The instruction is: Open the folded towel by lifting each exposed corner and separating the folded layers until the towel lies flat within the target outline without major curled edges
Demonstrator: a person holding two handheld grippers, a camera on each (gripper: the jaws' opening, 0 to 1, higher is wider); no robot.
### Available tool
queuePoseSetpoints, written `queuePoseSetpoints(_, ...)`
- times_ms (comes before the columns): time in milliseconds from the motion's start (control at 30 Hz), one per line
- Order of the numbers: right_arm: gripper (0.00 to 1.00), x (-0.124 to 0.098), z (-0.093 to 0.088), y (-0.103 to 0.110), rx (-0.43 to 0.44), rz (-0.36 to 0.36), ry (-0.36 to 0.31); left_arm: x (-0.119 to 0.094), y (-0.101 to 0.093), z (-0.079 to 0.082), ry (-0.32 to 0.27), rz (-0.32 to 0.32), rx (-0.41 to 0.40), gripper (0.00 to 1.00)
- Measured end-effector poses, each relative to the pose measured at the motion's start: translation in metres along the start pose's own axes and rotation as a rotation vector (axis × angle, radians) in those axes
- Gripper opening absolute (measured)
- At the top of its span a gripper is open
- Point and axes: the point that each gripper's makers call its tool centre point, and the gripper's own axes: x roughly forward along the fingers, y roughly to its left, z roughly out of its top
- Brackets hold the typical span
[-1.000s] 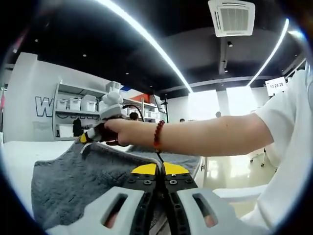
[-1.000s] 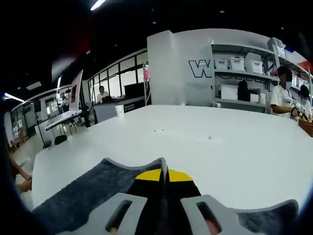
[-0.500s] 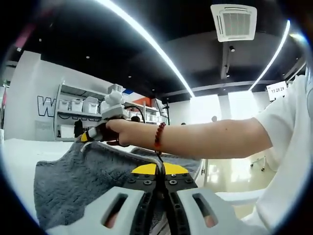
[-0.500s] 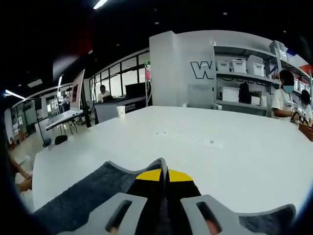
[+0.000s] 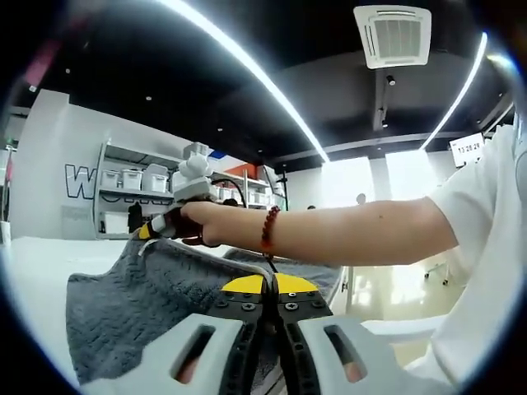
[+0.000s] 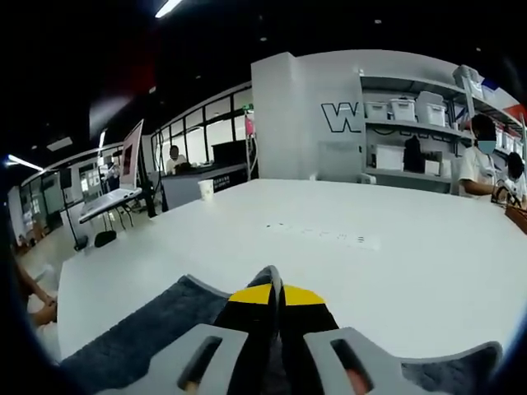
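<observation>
Left gripper [image 5: 265, 284]: my jaws are pressed together with the yellow tips meeting, and the grey towel [image 5: 148, 300] edge is pinched between them.
Right gripper [image 6: 277, 295]: my jaws are closed here too, tips touching, with grey pile rising on both sides of them, so they clamp the towel's edge.
Right gripper from the other side: in the left gripper view it shows at [image 5: 151, 230], held in my hand [image 5: 206, 222], its yellow tip at the far corner of the cloth.
Towel: it hangs stretched between my two grippers, lifted off the white desk [image 6: 354, 271]; in the left gripper view its upper edge runs taut from my near jaws out to the far gripper.
Towel edges: in the right gripper view [image 6: 156, 329] the rim dips on either side of the jaws and looks slightly curled near the tips, though the fisheye bend makes that hard to judge.
Desk: bare white surface spreads wide ahead of the right jaws, with a faint row of marks [image 6: 325, 236] well beyond the towel.
Open room: a paper cup [image 6: 207, 188] stands at the desk's far left edge; shelves with bins [image 6: 412, 111] and seated people lie well beyond it.
</observation>
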Motion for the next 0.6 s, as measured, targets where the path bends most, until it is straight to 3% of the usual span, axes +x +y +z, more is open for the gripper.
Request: queuePoseSetpoints(600, 0.00, -0.0030, -0.0009, 0.0068, 0.041, 0.024, -0.008, -0.0019, -0.0043, 0.0061, 0.005, -0.011, 0.011, 0.01)
